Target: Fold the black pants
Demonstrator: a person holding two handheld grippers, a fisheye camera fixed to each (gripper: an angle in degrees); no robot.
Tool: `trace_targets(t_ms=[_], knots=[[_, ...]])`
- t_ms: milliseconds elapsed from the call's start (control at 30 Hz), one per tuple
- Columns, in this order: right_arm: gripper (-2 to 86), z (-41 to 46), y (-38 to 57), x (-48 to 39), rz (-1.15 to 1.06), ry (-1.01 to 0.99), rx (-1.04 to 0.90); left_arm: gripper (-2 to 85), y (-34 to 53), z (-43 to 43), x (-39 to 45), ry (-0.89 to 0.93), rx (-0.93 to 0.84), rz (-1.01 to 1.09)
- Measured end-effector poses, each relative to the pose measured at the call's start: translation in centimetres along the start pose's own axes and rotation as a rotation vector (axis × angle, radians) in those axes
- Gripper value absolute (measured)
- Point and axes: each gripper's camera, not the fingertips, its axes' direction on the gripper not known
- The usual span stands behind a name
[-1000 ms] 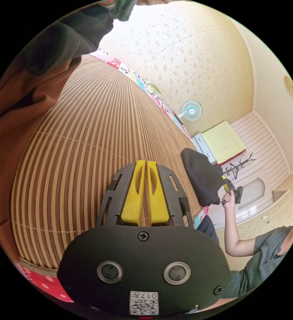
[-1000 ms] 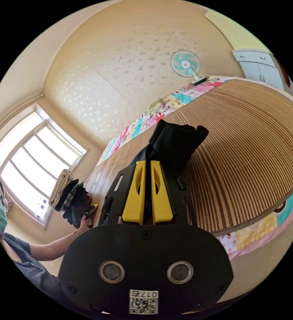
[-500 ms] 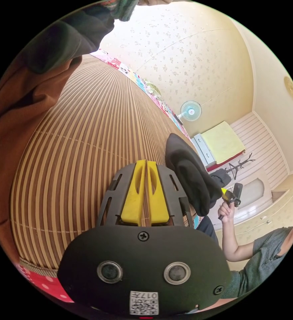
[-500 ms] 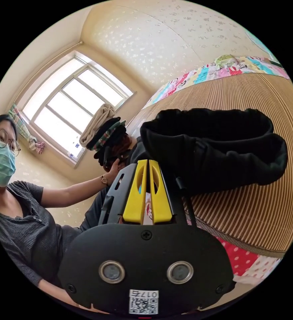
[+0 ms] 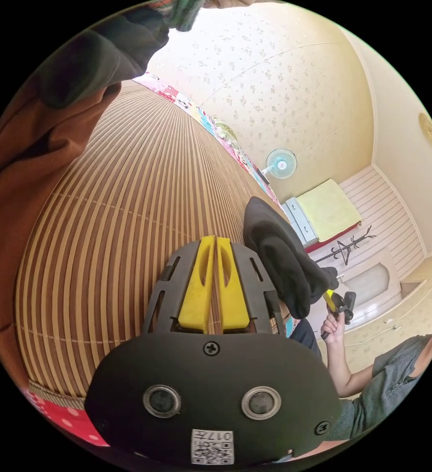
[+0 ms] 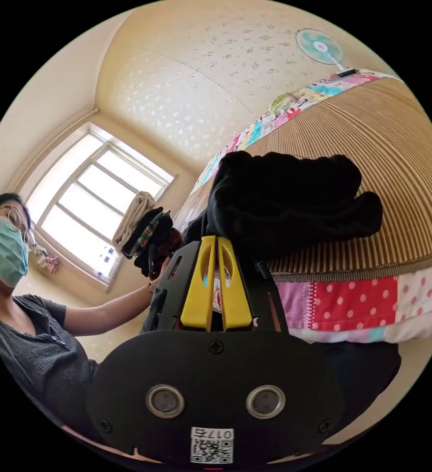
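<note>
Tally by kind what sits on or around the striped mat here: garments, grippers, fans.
Black pants, bundled on the striped mat: 1
Brown garment at the mat's edge: 1
Grippers, left gripper and right gripper, jaws together: 2
Fan on the wall: 1
Total: 5

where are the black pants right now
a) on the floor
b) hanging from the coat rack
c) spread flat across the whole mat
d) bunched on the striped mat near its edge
d: the black pants lie in a folded bundle on the striped mat, close to its near edge.
</note>
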Motion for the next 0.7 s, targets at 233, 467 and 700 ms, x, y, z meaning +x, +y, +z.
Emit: trace_targets(t_ms=[233, 467, 700], knots=[[4.2, -0.9, 0.9, 1.2, 0.057, -0.018, -0.049, -1.0, 0.0, -0.3, -0.4, -0.001, 0.001, -0.002], [10.5, 0.0, -1.1, -0.2, 0.036, -0.032, -0.155, -1.0, -0.1, -0.5, -0.8, -0.002, 0.001, -0.001], [6.3, 3.6, -2.6, 3.7, 0.214, -0.071, -0.172, -1.0, -0.2, -0.7, -1.4, -0.001, 0.002, -0.001]])
